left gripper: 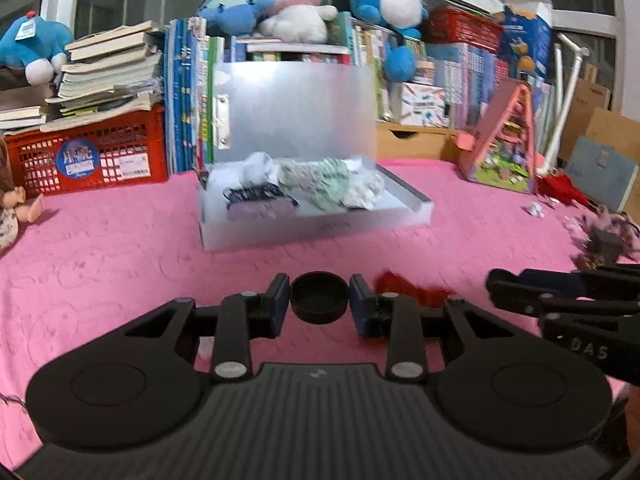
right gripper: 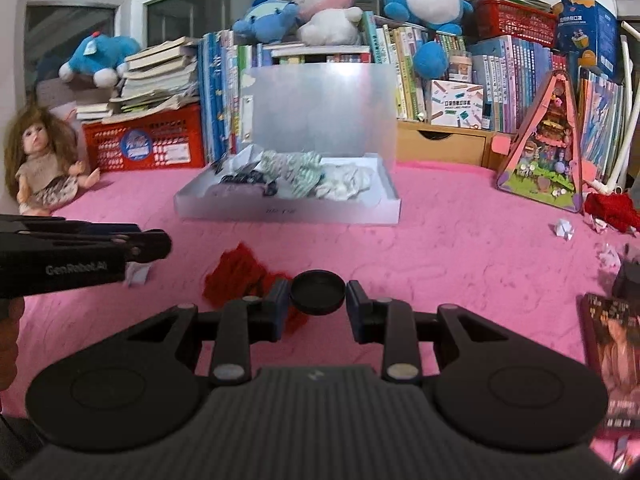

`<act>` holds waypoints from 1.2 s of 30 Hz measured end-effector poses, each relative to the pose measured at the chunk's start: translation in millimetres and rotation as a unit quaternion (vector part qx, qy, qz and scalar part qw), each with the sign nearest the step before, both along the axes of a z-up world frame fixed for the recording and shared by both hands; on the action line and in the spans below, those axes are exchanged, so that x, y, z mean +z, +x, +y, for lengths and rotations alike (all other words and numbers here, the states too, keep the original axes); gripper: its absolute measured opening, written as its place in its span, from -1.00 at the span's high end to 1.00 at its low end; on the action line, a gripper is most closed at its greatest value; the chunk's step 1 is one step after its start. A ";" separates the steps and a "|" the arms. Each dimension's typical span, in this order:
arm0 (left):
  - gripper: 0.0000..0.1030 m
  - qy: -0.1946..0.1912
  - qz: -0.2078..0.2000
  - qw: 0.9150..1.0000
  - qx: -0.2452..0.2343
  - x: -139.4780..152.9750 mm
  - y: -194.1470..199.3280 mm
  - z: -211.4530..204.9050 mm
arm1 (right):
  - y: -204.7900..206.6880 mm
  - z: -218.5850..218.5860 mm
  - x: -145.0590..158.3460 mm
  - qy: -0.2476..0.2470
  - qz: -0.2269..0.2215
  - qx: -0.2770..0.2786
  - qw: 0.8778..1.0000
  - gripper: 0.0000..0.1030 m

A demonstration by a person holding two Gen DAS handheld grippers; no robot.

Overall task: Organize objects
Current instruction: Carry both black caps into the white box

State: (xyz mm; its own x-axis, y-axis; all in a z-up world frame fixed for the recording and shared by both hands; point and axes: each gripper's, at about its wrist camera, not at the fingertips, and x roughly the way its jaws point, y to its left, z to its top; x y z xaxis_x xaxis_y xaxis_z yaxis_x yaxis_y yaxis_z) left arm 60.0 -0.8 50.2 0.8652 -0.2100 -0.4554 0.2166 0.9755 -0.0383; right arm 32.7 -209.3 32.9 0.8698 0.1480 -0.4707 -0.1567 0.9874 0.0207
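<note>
Pink quilted cloth [left gripper: 120, 248] is seen spread under both grippers. The left gripper [left gripper: 319, 300] is held low over it with its jaws set narrowly apart, and a round black cap-like part sits in the gap between them; whether the pads touch it cannot be told. Just beyond the left gripper's right finger a crumpled red fabric piece [left gripper: 412, 290] is seen lying on the cloth. The right gripper [right gripper: 317, 292] is likewise held with a narrow gap around a similar round black part, and the same red fabric [right gripper: 236, 272] is found just ahead of its left finger, partly covered by it. Well ahead of both grippers a shallow silvery open box with a raised translucent lid [right gripper: 280, 212] is placed, holding bundled green-and-white and white cloths [right gripper: 304, 174]. Behind it, rows of books are stacked, topped by a pink-and-white plush rabbit [right gripper: 324, 4]. A long-haired doll [right gripper: 40, 164] is seated far left of the right gripper
</note>
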 end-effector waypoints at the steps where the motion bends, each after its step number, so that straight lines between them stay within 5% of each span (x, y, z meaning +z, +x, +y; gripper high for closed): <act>1: 0.26 0.002 0.000 1.000 0.005 3.6 5.9 1.2 | 5.8 -1.9 2.6 -0.001 0.001 -0.002 1.000 0.32; 20: 0.26 0.006 0.020 0.998 0.051 18.9 72.8 22.0 | 78.0 -11.8 22.6 -0.002 0.010 -0.012 1.000 0.32; 36: 0.27 -0.009 0.026 0.996 0.086 22.9 150.1 37.9 | 164.6 -31.0 24.5 0.040 0.061 -0.026 0.997 0.32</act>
State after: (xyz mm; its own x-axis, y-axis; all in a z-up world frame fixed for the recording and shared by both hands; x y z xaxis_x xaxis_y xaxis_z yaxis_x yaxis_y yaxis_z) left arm 210.1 37.1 73.2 0.8643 -0.0686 -0.4983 0.0427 0.9971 -0.0632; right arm 197.3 -240.3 57.4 0.8147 0.1459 -0.5613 -0.0978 0.9885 0.1150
